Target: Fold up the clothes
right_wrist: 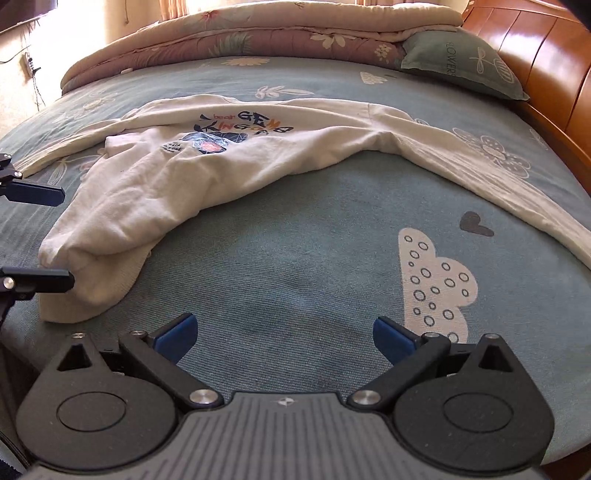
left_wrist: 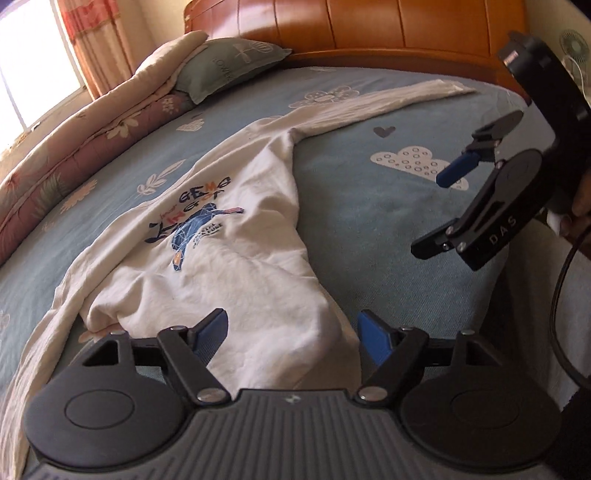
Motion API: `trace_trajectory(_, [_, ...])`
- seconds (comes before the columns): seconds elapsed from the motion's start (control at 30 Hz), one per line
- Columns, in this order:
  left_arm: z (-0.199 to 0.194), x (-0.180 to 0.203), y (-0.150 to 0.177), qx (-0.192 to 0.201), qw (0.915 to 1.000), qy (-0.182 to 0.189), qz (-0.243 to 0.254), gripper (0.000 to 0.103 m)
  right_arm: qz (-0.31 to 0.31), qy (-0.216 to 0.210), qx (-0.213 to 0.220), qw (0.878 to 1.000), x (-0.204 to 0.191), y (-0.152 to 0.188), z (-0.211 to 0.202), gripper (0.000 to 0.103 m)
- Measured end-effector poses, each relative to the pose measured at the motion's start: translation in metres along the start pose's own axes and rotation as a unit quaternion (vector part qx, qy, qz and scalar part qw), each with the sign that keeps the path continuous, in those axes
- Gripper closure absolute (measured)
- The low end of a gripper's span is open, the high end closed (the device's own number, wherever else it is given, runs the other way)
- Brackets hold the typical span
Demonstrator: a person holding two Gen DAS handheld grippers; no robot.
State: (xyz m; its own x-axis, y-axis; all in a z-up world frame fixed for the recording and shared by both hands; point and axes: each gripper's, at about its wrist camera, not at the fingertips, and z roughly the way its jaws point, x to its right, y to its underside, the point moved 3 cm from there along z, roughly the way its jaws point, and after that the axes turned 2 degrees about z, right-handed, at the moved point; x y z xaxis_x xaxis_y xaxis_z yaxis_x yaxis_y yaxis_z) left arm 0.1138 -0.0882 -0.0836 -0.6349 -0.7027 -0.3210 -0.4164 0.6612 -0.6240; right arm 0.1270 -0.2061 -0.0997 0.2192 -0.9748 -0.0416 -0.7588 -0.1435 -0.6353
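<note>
A white long-sleeved shirt (left_wrist: 229,266) (right_wrist: 177,177) with a printed blue graphic lies crumpled on the bed, one sleeve (left_wrist: 388,99) (right_wrist: 487,181) stretched out toward the headboard. My left gripper (left_wrist: 293,330) (right_wrist: 51,238) is open, and the shirt's bunched hem end lies between its blue-padded fingers. My right gripper (right_wrist: 284,332) (left_wrist: 437,210) is open too, hovering over bare sheet to the right of the hem with nothing between its fingers. A hand (left_wrist: 580,201) holds it.
The bed has a blue-green sheet (left_wrist: 369,229) (right_wrist: 295,258) printed with clouds and hearts. A folded floral quilt (left_wrist: 74,147) (right_wrist: 258,33) and a green pillow (left_wrist: 229,62) (right_wrist: 458,62) lie along the far side. A wooden headboard (left_wrist: 369,26) (right_wrist: 546,55) borders it.
</note>
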Motion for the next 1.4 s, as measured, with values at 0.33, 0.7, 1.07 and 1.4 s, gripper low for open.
trace_trajectory(0.33, [0.024,-0.031,-0.022,-0.008,0.9982,-0.034,0.048,0.088,0.004,-0.007,-0.001,1.000,0.006,0.014,0.008,0.000])
trace_trajectory(0.7, [0.054,-0.140,-0.056,-0.002,0.9958,-0.088,-0.026,0.089,-0.001,-0.013,0.017,1.000,0.008,0.015,0.009,0.000])
trace_trajectory(1.07, [0.110,-0.212,-0.014,-0.057,0.9786,-0.093,-0.174,0.077,0.003,-0.010,0.026,1.000,0.008,0.014,0.010,0.000])
trace_trajectory(1.4, [0.040,-0.211,-0.016,-0.015,0.9841,-0.108,-0.140,0.052,0.011,-0.002,0.035,0.999,0.008,0.015,0.012,0.000])
